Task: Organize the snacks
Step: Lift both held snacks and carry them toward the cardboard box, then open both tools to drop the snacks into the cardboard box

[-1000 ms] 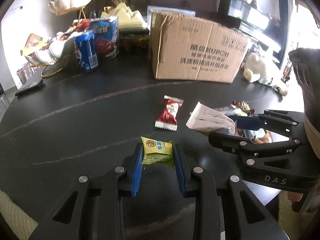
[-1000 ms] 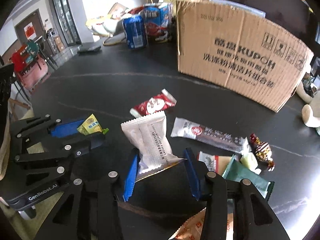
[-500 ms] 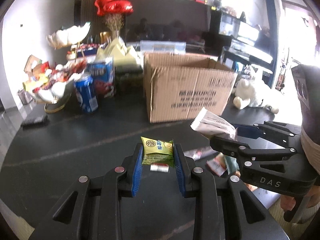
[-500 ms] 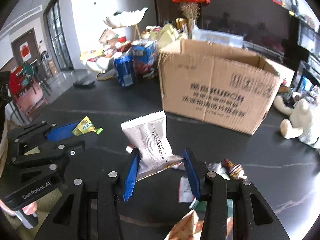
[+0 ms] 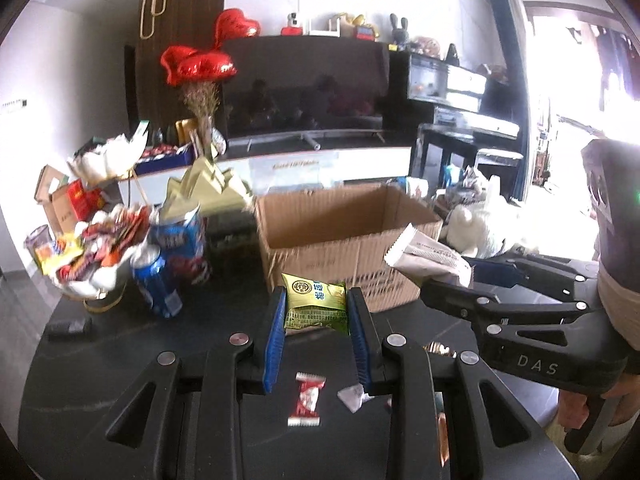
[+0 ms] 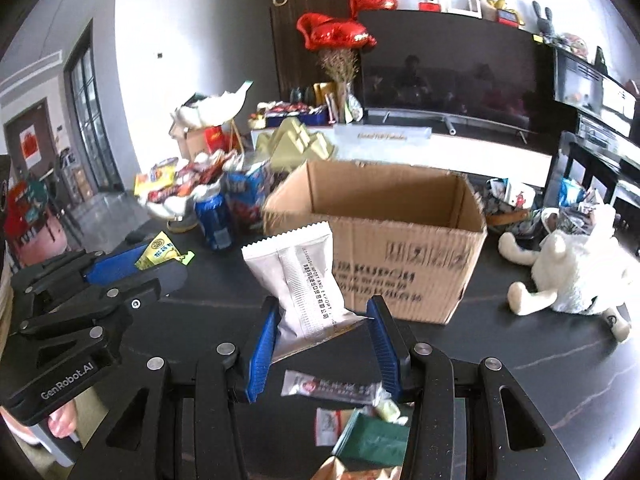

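A dark desk carries an open cardboard box printed "KUPOH". The left hand-held gripper clamps a green-and-yellow snack packet raised before the box; the right hand-held gripper, marked "DAS", pinches a silver snack pouch. Their small print is unreadable.

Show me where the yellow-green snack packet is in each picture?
Left wrist view: the yellow-green snack packet sits in the lower middle, clamped in the left gripper.
Right wrist view: the same packet peeks out at the left edge, from the gripper seen side-on.
Shared landmark: the open cardboard box stands just behind it in both.
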The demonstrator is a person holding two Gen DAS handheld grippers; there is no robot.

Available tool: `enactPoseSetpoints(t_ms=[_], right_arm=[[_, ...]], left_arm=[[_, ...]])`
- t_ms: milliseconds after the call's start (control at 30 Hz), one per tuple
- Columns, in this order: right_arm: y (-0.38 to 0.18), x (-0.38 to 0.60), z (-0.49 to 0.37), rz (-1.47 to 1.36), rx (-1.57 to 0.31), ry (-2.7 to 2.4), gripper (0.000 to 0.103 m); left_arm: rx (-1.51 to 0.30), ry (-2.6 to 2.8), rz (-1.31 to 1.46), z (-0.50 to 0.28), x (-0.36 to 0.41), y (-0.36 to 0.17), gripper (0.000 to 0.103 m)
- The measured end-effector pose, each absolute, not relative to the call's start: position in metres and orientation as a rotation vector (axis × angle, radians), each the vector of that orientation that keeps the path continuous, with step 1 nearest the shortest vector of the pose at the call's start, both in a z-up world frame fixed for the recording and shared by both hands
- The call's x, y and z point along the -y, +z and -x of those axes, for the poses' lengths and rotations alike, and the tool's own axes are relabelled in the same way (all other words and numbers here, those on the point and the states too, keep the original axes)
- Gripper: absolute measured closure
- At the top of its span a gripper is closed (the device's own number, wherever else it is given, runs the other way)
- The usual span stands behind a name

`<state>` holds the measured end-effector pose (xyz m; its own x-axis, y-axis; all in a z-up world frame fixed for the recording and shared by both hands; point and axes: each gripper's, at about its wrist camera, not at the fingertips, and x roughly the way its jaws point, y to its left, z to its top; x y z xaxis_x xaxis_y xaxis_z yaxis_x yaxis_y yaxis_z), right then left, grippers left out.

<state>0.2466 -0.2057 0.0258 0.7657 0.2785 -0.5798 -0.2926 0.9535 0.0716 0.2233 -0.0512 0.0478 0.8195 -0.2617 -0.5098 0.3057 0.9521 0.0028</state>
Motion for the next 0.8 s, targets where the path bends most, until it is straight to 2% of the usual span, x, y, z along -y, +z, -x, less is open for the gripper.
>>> enactPoseSetpoints(t_ms=[467,800], right_arm=[[0.062,0.226,-0.281,-0.006,-0.592,0.235,0.057],[0.074,0.232,-0.323,-0.001,-0.601,0.205,0.057]], left_arm=[[-0.499,-0.334,-0.110,-0.269,0.069,0.085,0.073],[-0.560,-0.376,-0.091,-0.320,0.076,0.085,0.073]])
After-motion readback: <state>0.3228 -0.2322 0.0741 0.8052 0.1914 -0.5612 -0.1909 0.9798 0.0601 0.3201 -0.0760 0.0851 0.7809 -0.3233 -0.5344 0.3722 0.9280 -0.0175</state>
